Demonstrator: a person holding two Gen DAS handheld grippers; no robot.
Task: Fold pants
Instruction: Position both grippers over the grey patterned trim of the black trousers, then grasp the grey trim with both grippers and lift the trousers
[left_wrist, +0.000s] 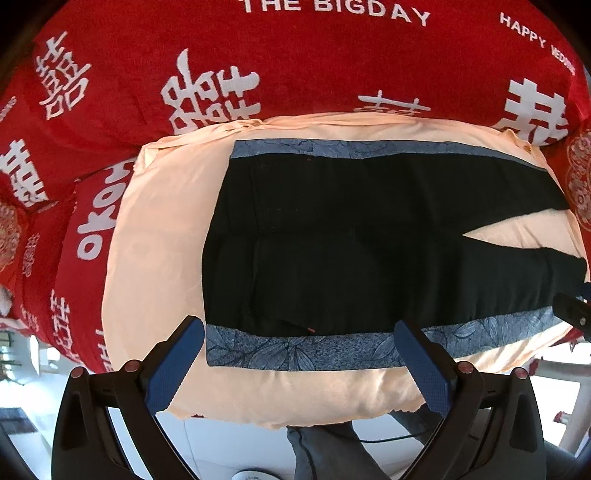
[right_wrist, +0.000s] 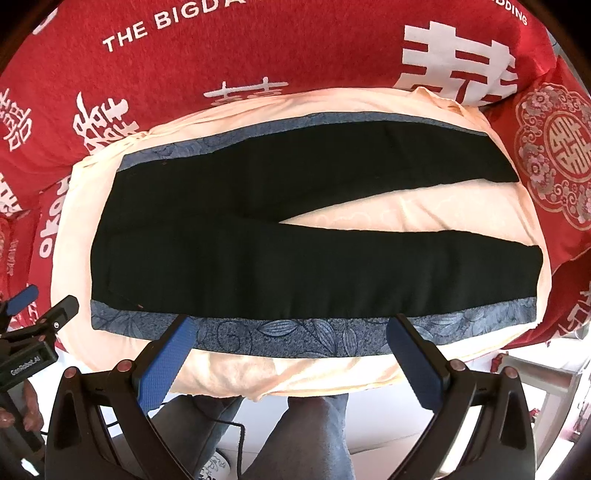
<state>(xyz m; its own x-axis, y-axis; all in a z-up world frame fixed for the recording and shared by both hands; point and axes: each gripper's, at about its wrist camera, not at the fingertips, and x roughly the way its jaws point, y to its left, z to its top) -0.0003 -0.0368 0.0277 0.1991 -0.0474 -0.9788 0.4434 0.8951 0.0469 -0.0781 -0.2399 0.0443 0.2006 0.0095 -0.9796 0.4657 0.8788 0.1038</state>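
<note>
Black pants with blue-grey leaf-patterned side stripes lie flat on a peach cloth, waist to the left, the two legs spreading apart to the right. My left gripper hovers open above the near striped edge by the waist end, holding nothing. My right gripper hangs open over the near stripe at mid-leg, also holding nothing. The left gripper shows at the right wrist view's left edge; the right gripper's tip shows at the left wrist view's right edge.
A red blanket with white characters and "THE BIGDAY" lettering surrounds the peach cloth. A red ornamented cushion lies at the right. The person's legs in grey trousers and a cable stand below the near edge, over a pale floor.
</note>
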